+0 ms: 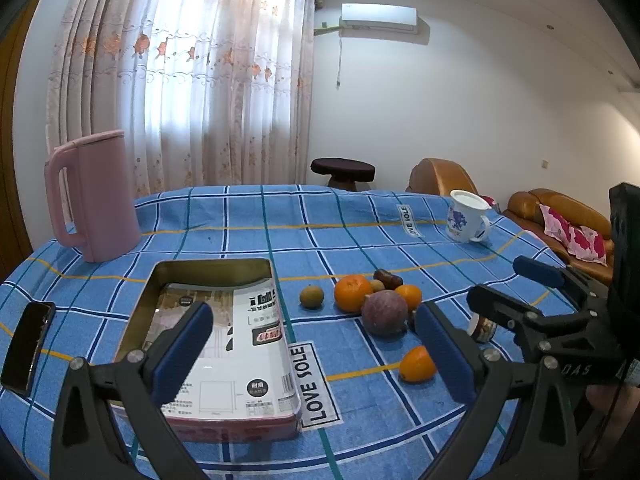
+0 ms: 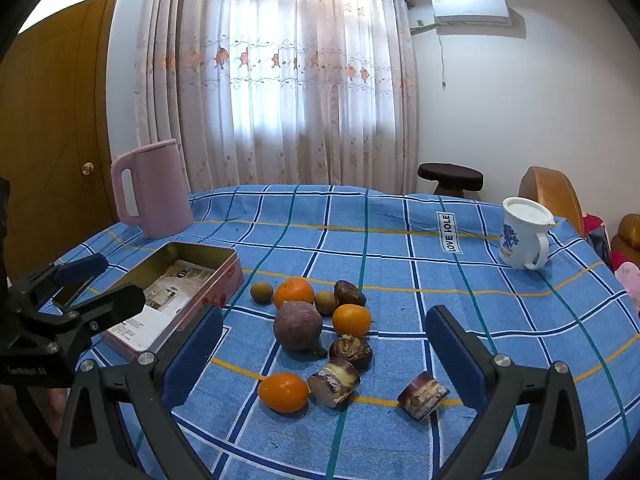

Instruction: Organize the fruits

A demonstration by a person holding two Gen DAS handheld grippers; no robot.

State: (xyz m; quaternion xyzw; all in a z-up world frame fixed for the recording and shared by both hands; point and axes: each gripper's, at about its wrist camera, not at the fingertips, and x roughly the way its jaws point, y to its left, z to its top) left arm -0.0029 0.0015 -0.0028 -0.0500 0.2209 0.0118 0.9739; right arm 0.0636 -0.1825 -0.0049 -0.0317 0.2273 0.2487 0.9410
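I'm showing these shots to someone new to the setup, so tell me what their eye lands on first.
First, the heap of fruit in the middle of the blue checked tablecloth, bright oranges around a dull purple fruit. Just left of it sits an open tin box holding printed paper, no fruit. Behind stand a pink kettle at far left and a white mug at far right, while the left claw and right claw hang open in front.

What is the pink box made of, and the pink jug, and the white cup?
The pink box looks like painted tin: its inside walls shine gold like metal. The pink jug seems matte plastic, smooth with no glare, though coated metal is possible. The white cup looks like glossy ceramic or enamel with a blue print; I cannot tell which.
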